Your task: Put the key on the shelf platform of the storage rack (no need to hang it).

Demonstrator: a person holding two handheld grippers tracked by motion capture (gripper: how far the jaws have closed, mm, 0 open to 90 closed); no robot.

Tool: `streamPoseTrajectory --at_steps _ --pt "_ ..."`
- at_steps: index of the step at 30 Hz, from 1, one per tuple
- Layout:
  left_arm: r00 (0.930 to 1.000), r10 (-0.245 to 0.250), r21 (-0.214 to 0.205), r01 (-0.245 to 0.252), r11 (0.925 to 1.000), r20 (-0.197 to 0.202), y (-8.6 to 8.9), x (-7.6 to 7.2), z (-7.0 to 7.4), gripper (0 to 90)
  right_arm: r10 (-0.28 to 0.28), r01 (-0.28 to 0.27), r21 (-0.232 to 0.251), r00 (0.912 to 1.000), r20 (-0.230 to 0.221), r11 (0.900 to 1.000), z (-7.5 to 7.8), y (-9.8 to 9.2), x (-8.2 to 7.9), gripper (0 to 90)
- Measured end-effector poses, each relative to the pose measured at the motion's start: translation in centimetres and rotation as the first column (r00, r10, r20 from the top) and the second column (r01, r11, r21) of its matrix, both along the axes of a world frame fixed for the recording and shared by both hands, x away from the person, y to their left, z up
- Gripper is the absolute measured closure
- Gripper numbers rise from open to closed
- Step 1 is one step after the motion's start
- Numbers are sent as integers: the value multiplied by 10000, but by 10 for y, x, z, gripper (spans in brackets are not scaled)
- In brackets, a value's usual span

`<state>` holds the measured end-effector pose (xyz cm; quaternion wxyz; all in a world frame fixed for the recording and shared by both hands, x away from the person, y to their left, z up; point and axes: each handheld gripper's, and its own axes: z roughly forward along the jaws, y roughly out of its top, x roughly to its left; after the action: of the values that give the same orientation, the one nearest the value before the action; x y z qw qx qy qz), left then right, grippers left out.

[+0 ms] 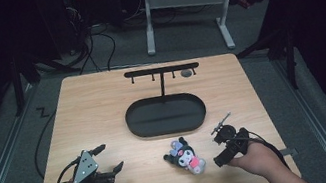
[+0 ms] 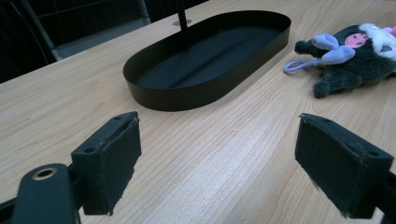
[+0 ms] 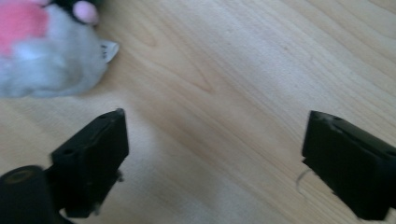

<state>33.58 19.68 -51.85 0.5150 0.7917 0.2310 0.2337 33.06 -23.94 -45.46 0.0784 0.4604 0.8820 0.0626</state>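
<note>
1. Lying on the pale wood-grain table [image 1: 103,112] is a small plush [image 1: 187,157], soft and fuzzy, dark-furred with grey-white patches, a pink spot and lilac ears; a thin lilac loop [image 2: 295,66] curls from its head end in the left gripper view.
2. The plush rests near the table's front edge, between the two hands, closer to the right tool [image 1: 221,148] and just in front of the tray [image 1: 165,115].
3. The tray is a black, smooth, thin-walled oval with a low upright rim; nothing lies inside it.
4. A slim black post rises from the tray's far side and carries a flat crossbar [image 1: 161,70] with short pegs hanging under it.
5. The left tool [image 1: 110,157] stands wide open over bare wood; its matte black, blocky pads [image 2: 112,158] hold nothing and point toward the tray and plush.
6. The right tool is spread wide too, with bare table between its dark rubbery pads [image 3: 95,156]; the plush's grey-and-pink fuzz [image 3: 42,56] lies apart from them, at the upper left of the right gripper view.
7. Each tool trails a black cable toward the table's front edge.
</note>
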Motion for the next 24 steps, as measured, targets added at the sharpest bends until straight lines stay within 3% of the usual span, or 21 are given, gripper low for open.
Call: streamPoseTrajectory --at_steps 5,11,14,24 --pt "10000 13 -20 -13 10000 -37 0 0 0 154 -168 173 182 9996 -238 9997 9 9 -1 0" --pt "10000 -12 -1 12 10000 -62 0 0 0 154 451 -448 567 9990 -35 9974 13 34 -3 0" --pt "10000 22 -21 -22 10000 -54 0 1 0 154 973 -976 626 9952 73 9933 11 47 -3 0" --pt "10000 44 -141 -44 9999 -47 3 0 1 154 1249 -1226 846 9919 -224 9888 -2 75 1 0"
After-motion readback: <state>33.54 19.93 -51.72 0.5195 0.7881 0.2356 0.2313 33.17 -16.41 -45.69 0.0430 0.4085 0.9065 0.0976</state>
